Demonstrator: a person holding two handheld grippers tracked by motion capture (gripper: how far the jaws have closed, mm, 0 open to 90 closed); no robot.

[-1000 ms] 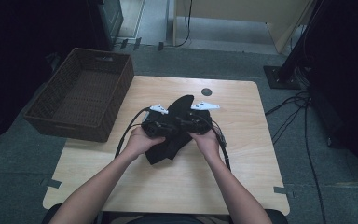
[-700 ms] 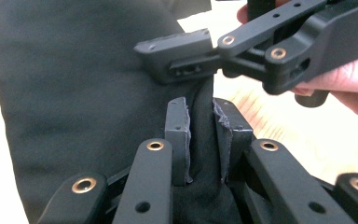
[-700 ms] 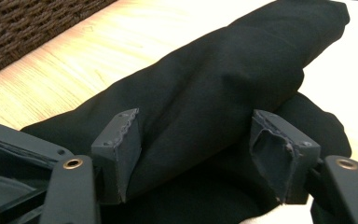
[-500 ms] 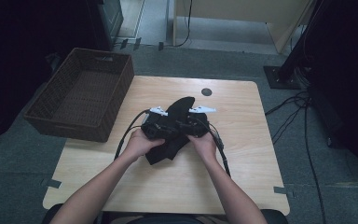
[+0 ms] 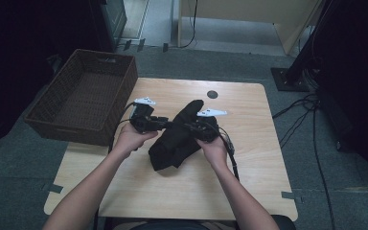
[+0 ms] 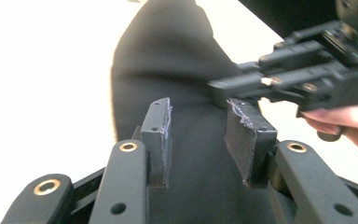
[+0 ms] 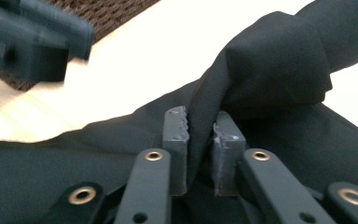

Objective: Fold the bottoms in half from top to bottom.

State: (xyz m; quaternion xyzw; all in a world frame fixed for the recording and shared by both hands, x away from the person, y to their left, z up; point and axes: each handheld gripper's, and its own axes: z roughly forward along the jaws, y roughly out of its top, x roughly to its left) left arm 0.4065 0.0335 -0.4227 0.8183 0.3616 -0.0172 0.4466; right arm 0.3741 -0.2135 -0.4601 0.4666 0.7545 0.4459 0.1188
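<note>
1. Near the front edge of the surface [image 5: 182, 196], both forearms come in; black garment [image 5: 175, 139] lies mid-surface, bunched, one end pointing to the far side.
2. Right tool [image 7: 200, 140] is clenched on a raised fold of the black garment, cloth pinched between its jaws.
3. Left tool [image 6: 200, 140] hangs released over the cloth, jaws apart, nothing between them.
4. Step in hand, judged: folding or gathering the garment. Next move likely calls for the left tool to pinch an edge so both can lift or fold.
5. Versus 0.5 s ago: left tool has moved off leftward from the garment; right one stays put.
6. Farther left, wicker basket [image 5: 84, 103] sits at the surface's edge, touching it.
</note>
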